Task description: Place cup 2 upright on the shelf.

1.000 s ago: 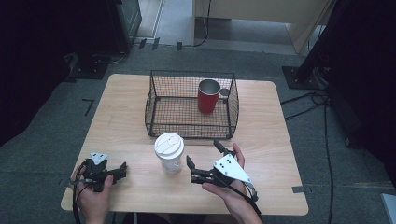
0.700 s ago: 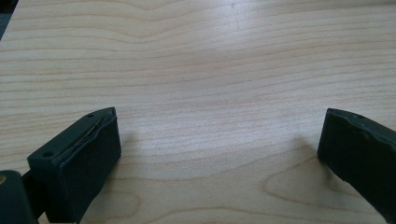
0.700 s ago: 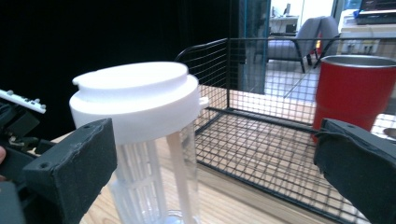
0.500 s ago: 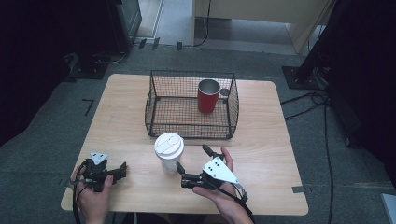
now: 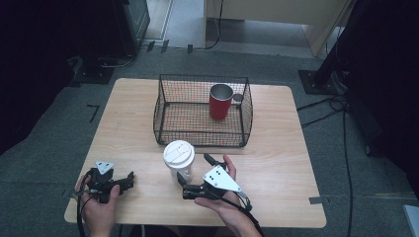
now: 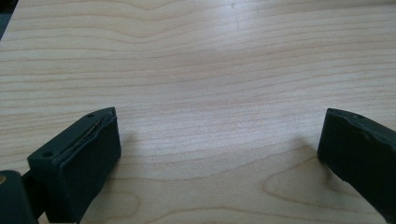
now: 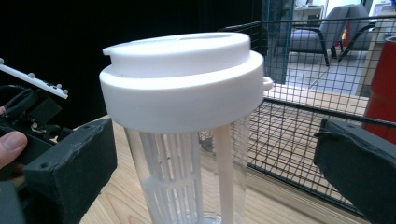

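We see the upright cup (image 5: 179, 160) between our right hand-held gripper's (image 5: 196, 174) wide jaws, basket (image 5: 168, 129) just beyond.

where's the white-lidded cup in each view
High view: the cup stands on the table, lower middle, just in front of the wire basket, with the right gripper open beside it.
Left gripper view: not in it; bare wood between the open jaws.
Right gripper view: the cup is centre frame, close up, between the open jaws.
Shared landmark: the wire basket, behind the cup in the high and right gripper views.
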